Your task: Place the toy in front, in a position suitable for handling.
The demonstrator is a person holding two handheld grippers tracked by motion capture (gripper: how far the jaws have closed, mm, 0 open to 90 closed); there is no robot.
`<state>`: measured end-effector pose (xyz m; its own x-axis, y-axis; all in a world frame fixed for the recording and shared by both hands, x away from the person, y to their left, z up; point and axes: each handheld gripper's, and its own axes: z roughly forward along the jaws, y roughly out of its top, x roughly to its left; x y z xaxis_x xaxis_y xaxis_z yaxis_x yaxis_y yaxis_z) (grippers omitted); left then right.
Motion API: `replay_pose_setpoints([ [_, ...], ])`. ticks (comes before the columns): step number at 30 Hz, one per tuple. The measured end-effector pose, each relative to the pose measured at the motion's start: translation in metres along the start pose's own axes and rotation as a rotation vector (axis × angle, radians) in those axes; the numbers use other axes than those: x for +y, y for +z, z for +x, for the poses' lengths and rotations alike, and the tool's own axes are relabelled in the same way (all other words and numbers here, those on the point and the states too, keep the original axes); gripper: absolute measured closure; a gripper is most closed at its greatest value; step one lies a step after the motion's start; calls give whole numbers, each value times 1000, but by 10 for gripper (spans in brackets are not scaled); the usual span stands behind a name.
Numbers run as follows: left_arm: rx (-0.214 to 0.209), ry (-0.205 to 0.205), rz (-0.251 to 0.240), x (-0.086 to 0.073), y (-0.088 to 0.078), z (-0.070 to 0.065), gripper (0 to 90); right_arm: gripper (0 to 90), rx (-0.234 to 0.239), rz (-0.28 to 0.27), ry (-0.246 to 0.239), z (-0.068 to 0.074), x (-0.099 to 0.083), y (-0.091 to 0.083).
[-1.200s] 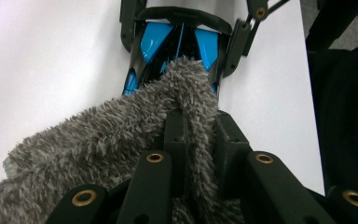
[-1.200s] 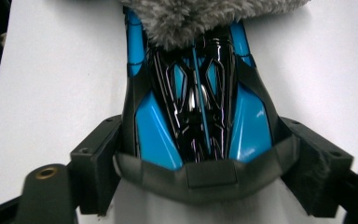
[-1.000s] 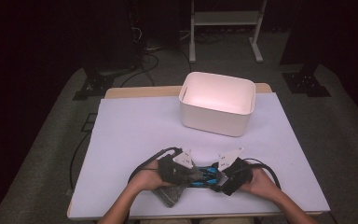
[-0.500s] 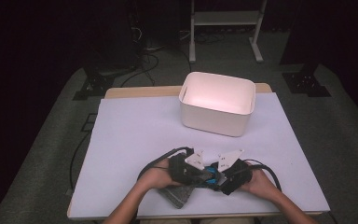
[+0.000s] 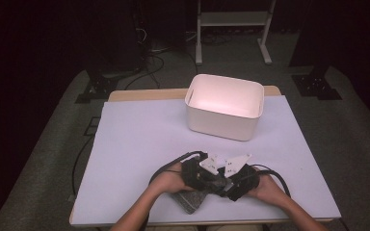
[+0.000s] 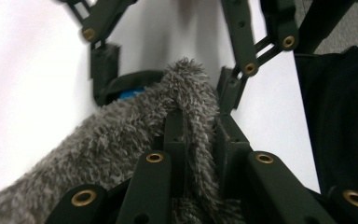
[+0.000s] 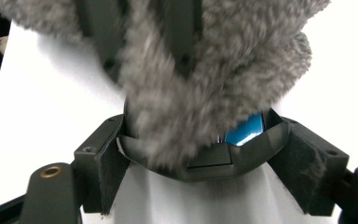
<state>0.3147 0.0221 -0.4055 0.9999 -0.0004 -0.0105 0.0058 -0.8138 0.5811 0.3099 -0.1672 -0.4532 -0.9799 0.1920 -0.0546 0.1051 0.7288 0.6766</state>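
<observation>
A grey fluffy cloth [image 6: 121, 135] is pinched between the jaws of my left gripper [image 6: 198, 126], which is shut on a fold of it. Its end pushes into the mouth of a dark soft pouch [image 7: 205, 164] with a blue lining [image 7: 246, 130]. My right gripper [image 7: 205, 154] holds that pouch across its rim, jaws wide, both pads pressing its sides; they have just closed a little on it. In the high view both grippers [image 5: 203, 177] [image 5: 232, 185] meet nose to nose near the table's front edge, and the cloth [image 5: 190, 200] trails under the left hand.
A white plastic bin [image 5: 224, 103] stands open at the back of the table, right of centre. A pale sheet [image 5: 139, 139] covers the tabletop. Cables loop from both grippers. Dark floor and stands lie beyond the table.
The left hand has slid right with the cloth until its gripper meets the right one. The blue between the grippers is now mostly covered. The right hand stays put.
</observation>
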Motion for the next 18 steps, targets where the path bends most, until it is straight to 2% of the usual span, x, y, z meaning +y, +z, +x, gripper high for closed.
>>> replay_pose_setpoints([
  [4, 11, 6, 5, 2, -1, 0, 777, 223, 4, -2, 1, -1, 0, 1],
  [5, 3, 19, -1, 7, 4, -1, 777, 223, 4, -3, 2, -1, 0, 1],
  [9, -29, 29, -22, 17, 14, -1, 773, 223, 0, -5, -2, 0, 0, 2],
  [11, -40, 20, -37, 20, 20, 0, 773, 223, 4, -3, -2, 0, 0, 2],
  [12, -35, 15, -37, 21, 20, 3, 774, 223, -9, 1, -19, -1, 0, 2],
  [17, -30, -12, -52, 13, 14, 7, 777, 220, -8, 9, -20, -1, 0, 2],
  [18, -12, -25, -64, 11, 10, 10, 777, 220, -3, 6, -11, -1, 0, 2],
])
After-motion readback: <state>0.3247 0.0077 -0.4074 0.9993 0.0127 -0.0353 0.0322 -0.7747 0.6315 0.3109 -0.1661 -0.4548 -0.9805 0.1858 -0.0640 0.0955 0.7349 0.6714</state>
